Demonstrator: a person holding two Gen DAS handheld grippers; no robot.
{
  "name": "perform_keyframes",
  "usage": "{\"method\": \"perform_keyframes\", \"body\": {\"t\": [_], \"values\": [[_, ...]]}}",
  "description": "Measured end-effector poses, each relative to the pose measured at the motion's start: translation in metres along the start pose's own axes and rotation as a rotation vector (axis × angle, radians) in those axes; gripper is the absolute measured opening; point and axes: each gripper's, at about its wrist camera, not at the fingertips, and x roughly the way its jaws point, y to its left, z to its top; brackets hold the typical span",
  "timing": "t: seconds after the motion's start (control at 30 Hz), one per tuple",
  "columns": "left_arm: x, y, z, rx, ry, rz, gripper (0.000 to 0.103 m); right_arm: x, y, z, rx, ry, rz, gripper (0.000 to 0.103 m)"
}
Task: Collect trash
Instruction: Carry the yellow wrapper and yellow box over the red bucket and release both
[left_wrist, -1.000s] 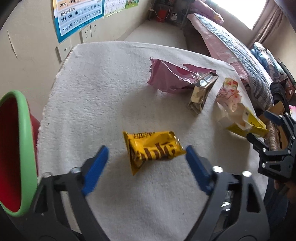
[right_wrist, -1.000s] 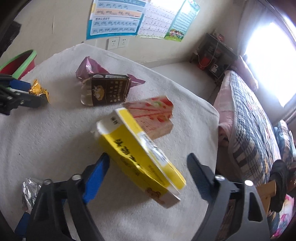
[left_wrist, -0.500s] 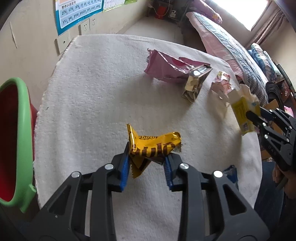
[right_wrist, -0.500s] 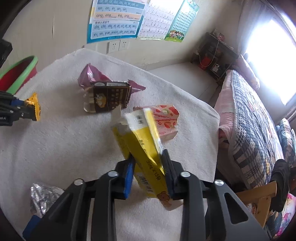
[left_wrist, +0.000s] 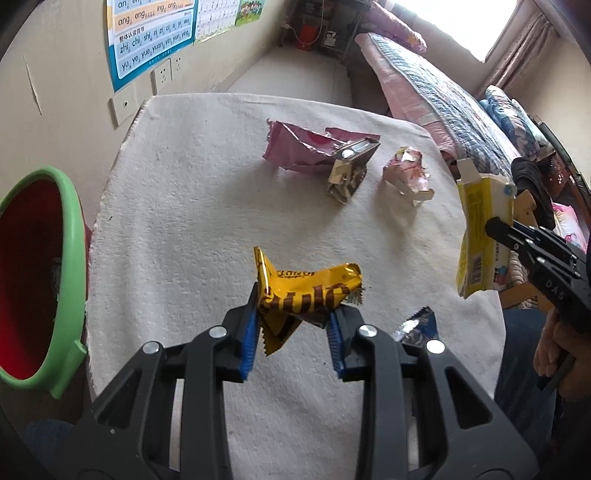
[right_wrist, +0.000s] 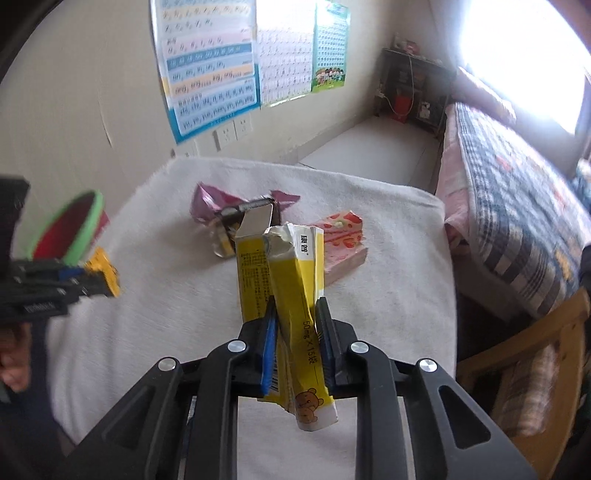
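My left gripper (left_wrist: 293, 325) is shut on a crumpled yellow snack wrapper (left_wrist: 310, 291) and holds it above the white cloth-covered table (left_wrist: 184, 221). My right gripper (right_wrist: 295, 325) is shut on a squashed yellow medicine box (right_wrist: 295, 280), lifted off the table; the box also shows in the left wrist view (left_wrist: 480, 236). A red bin with a green rim (left_wrist: 33, 273) stands off the table's left edge. On the table lie a pink foil bag (left_wrist: 303, 147), a brown packet (left_wrist: 349, 173) and a pink strawberry-print pack (left_wrist: 406, 173).
A blue and silver wrapper (left_wrist: 417, 326) lies at the table's near right edge. A bed (right_wrist: 517, 177) runs along the right side, with a wooden chair (right_wrist: 524, 350) beside the table. A wall with posters and sockets (left_wrist: 159, 77) is behind.
Both grippers closed on their items and lifted them: the left raised the yellow wrapper, the right raised the yellow box. Both views pulled back and up from the table.
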Motion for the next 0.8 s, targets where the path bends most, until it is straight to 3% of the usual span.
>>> {"method": "perform_keyframes", "body": {"t": [0.27, 0.8], "values": [[-0.024, 0.004, -0.004, -0.02, -0.042, -0.003, 0.03, -0.022, 0.014, -0.001, 0.058, -0.025, 0.054, 0.02], [-0.066, 0.042, -0.011, -0.098, -0.114, 0.021, 0.03, -0.032, 0.067, 0.014, 0.016, -0.059, 0.122, 0.02]]}}
